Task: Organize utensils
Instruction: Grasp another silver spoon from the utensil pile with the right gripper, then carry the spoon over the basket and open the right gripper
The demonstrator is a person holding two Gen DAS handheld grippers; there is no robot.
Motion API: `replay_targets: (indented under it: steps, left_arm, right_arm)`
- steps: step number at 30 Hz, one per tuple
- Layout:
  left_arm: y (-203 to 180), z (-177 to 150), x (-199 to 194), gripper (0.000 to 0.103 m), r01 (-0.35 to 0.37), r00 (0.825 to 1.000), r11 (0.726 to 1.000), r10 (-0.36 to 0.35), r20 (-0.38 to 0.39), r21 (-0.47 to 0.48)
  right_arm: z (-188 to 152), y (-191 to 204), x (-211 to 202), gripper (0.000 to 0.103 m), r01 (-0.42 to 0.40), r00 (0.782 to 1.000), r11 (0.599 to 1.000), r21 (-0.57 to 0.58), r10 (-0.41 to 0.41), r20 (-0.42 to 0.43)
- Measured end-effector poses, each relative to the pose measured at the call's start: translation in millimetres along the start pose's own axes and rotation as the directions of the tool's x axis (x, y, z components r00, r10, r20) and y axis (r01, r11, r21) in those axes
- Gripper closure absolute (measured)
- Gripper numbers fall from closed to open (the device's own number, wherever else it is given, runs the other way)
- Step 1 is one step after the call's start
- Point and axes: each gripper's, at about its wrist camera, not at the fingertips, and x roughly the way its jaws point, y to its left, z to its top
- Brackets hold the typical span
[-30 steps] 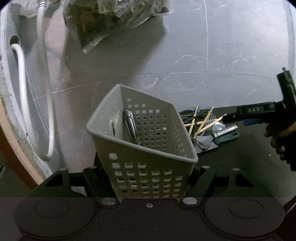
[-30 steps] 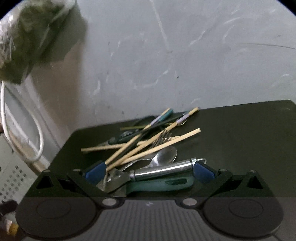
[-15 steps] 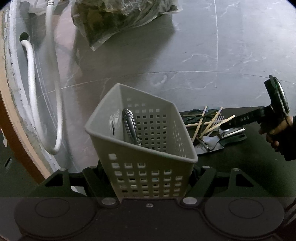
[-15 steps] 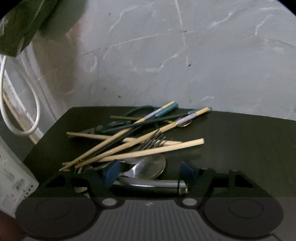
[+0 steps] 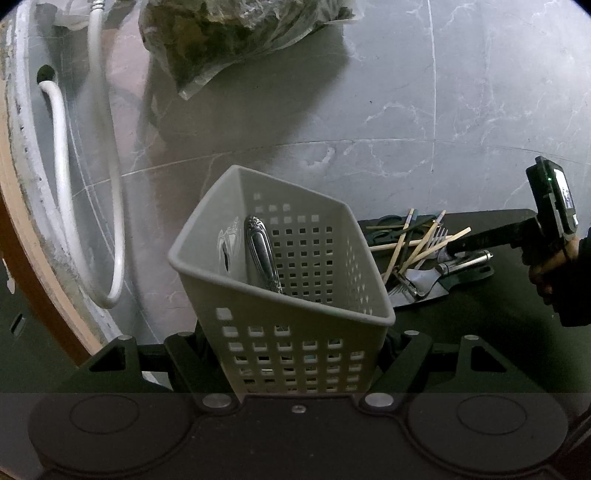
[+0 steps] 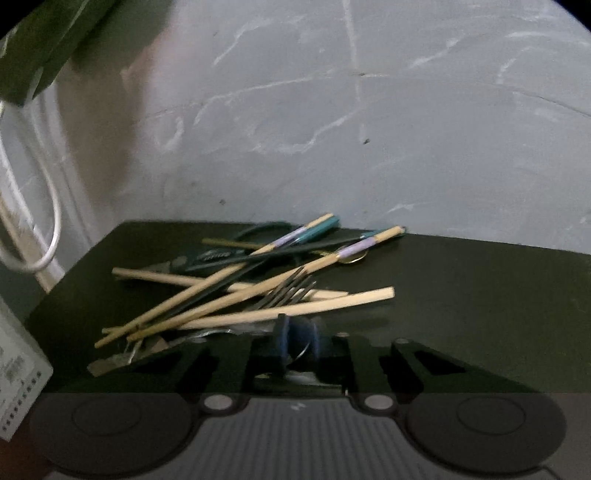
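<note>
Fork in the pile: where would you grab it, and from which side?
Grip the fork near its neck, just behind the tines, coming from above. The tines poke up clear between the chopsticks, while the handle runs back under them and under the right hand-held gripper, so a side approach along the dark tabletop would snag the sticks.

Dim, flat light in both views, colours washed toward grey-green. The left wrist view is sharp: the basket (image 5: 284, 280) shows crisp holes, and the plastic bag (image 5: 236, 33) throws a broad soft shadow toward the camera on the marble floor (image 5: 406, 110). The right wrist view is smeared; the chopsticks (image 6: 258, 295) look soft. Fisheye bends the edges, corners black.
</note>
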Motion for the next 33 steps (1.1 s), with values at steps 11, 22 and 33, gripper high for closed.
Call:
replay_targets:
  steps: [11,22,33]
  left_arm:
    - [3.6,-3.5,1.4,0.026,0.027,0.999,1.0,-0.027,0.02,0.004]
    - [12.5,-4.7,6.1,0.026,0.085,0.995,0.996,-0.087,0.049,0.032]
    - [18.6,-6.2,8.3,0.026,0.118,0.99,0.992,-0.12,0.068,0.042]
  right_arm:
    - [8.4,14.8,-39.0,0.102,0.042,0.997,0.988,0.149,-0.052,0.061]
    - [20.3,30.5,-75.7,0.103,0.097,0.984,0.985,0.142,-0.116,0.135]
    - [36.2,62.2,-100.6,0.103,0.091,0.964,0.993,0.073,-0.106,0.243]
